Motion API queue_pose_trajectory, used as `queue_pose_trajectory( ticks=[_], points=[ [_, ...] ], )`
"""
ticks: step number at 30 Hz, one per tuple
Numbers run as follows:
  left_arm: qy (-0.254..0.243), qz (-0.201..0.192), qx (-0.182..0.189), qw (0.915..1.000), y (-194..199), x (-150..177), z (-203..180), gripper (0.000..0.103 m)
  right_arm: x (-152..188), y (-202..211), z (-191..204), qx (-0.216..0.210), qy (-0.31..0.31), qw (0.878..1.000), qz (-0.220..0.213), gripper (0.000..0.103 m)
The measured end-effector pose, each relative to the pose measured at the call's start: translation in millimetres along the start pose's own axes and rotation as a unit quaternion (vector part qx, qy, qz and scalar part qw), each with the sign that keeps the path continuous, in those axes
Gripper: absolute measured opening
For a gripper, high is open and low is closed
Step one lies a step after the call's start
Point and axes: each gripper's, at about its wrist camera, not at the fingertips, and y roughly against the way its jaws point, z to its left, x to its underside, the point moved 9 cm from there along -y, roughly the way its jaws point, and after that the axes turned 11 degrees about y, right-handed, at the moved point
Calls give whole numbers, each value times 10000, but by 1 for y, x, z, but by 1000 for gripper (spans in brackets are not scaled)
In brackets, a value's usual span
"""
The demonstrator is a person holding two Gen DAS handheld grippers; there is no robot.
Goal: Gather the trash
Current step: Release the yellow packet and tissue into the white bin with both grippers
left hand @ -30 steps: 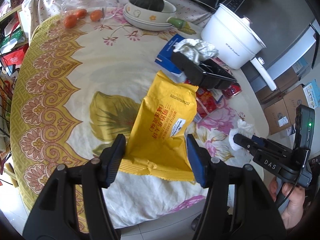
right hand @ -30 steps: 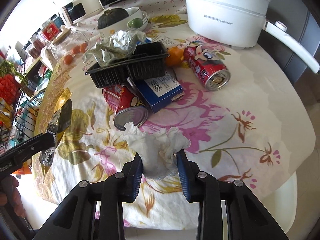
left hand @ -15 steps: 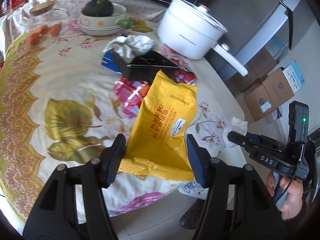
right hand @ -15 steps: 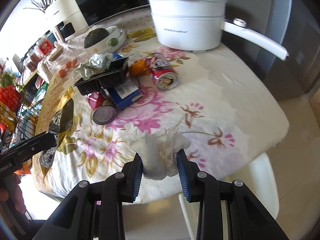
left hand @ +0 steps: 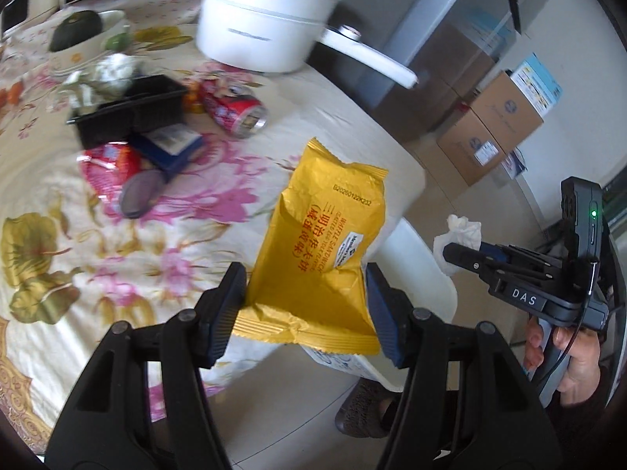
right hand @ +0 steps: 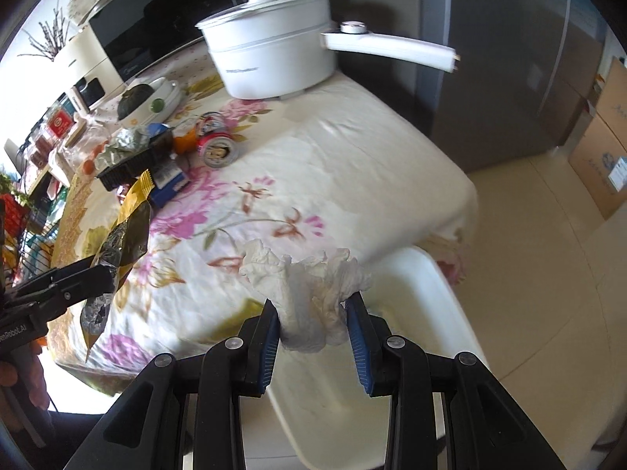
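- L gripper (left hand: 305, 309) clamped on yellow snack wrapper (left hand: 325, 250), held in air over table edge (left hand: 407, 168).
- R gripper (right hand: 313, 323) clamped on crumpled white tissue (right hand: 309, 290), over white chair (right hand: 427, 313) beside table.
- Red can (left hand: 235, 107), black tray (left hand: 129, 111) left on tablecloth.

Left wrist: I'm looking steeply down past its fingers (left hand: 221, 313), close above the counter (left hand: 98, 243) edge.
Right wrist: same tilt, nearer the floor side.
Shared: white pot (left hand: 266, 35) (right hand: 274, 62), each other's gripper.
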Motion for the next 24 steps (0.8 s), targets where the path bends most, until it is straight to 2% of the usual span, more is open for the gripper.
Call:
queue_pose_trajectory(
  ticks=[9, 14, 21, 23, 24],
  points=[
    [-811, 525, 208, 9951, -55, 38, -74, 62, 48, 9, -67, 254, -500, 9983, 166, 34],
    [-1148, 785, 194, 9901, -80, 57, -93, 62, 61, 11, -90, 302, -659, 9971, 211, 34],
    [-1353, 902, 146, 9866, -99, 64, -98, 63, 63, 9, -99, 314, -720, 9965, 285, 35],
    [-1367, 1002, 58, 9855, -103, 65, -96, 70, 65, 10, -99, 315, -728, 9964, 293, 35],
    [-1366, 1060, -13, 9849, -103, 64, -96, 77, 65, 10, -99, 317, -735, 9963, 298, 35]
  ],
)
